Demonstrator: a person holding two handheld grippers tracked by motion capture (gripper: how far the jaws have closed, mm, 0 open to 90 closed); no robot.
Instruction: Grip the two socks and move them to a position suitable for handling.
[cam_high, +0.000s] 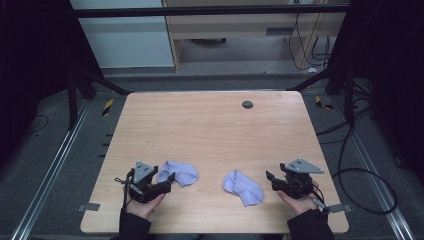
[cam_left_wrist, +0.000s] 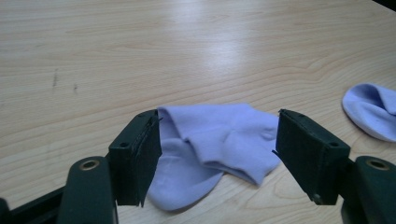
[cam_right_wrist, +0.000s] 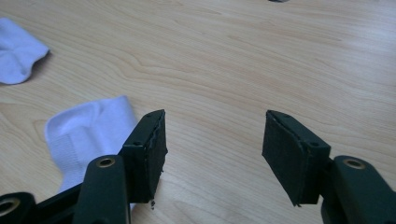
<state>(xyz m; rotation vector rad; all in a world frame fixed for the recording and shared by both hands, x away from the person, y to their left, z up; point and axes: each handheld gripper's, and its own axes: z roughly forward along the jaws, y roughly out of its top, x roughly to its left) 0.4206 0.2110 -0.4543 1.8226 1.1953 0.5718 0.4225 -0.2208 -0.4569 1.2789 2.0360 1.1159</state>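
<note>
Left gripper (cam_high: 169, 181): fingers (cam_left_wrist: 137, 156) spread wide and empty; the left sock (cam_left_wrist: 215, 149) lies between and just beyond them, not yet gripped, and contact cannot be told.
Right gripper (cam_high: 270, 179): fingers (cam_right_wrist: 149, 149) also wide apart, holding nothing; bare desk lies between them, and the right sock (cam_right_wrist: 84, 133) sits off to one side of the nearer finger.
Left sock (cam_high: 178, 173): lilac, folded over itself, flat on the desk near the front edge, toward the front-left corner.
Right sock (cam_high: 243, 187): same colour, bent at the heel, near the front edge, between the left sock and the right gripper; the two socks lie apart.
Step in hand: judged as the approach to the socks, one gripper to each, before any grasp.
Next move: the left fingers would need to lower and close on a fold of cloth; the right gripper would first need to swing toward its sock.
Desk (cam_high: 210, 130): light wood, otherwise bare.
Other things: a small dark round disc (cam_high: 247, 104) near the back edge, well apart from the work.
Obstacles: none between grippers and socks; thin cloth lying flat may slip from a shallow pinch.
</note>
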